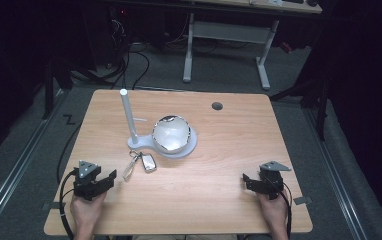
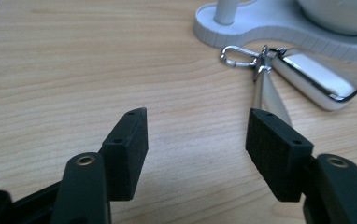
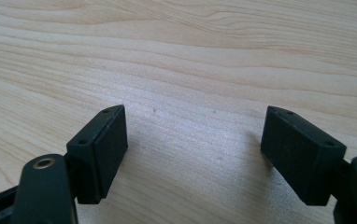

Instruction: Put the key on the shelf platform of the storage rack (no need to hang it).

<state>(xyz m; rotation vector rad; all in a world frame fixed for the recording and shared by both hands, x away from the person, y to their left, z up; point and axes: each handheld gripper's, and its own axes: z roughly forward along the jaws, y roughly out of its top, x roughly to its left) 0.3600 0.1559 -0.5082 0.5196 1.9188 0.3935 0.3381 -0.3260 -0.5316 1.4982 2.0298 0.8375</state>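
A white stand (image 1: 186,148) with an upright post (image 1: 128,117) and a bowl-shaped dish (image 1: 171,134) sits mid-table. Just in front of it lies a silver car key fob (image 1: 149,162) on a ring with a clear strap (image 1: 129,170). In the left gripper view the fob (image 2: 314,79), its carabiner clip (image 2: 237,55) and the stand's base (image 2: 279,28) lie ahead and to the right. My left gripper (image 1: 110,177) rests open at the near left, a little short of the keys, nothing between its jaws (image 2: 197,137). My right gripper (image 1: 246,180) rests open at the near right over bare wood (image 3: 193,135).
The wooden table (image 1: 219,200) has a round cable hole (image 1: 217,106) near its far edge. Beyond it stand a white desk frame (image 1: 224,45) and cables on a grey floor. A hand holds each gripper at the near edge.
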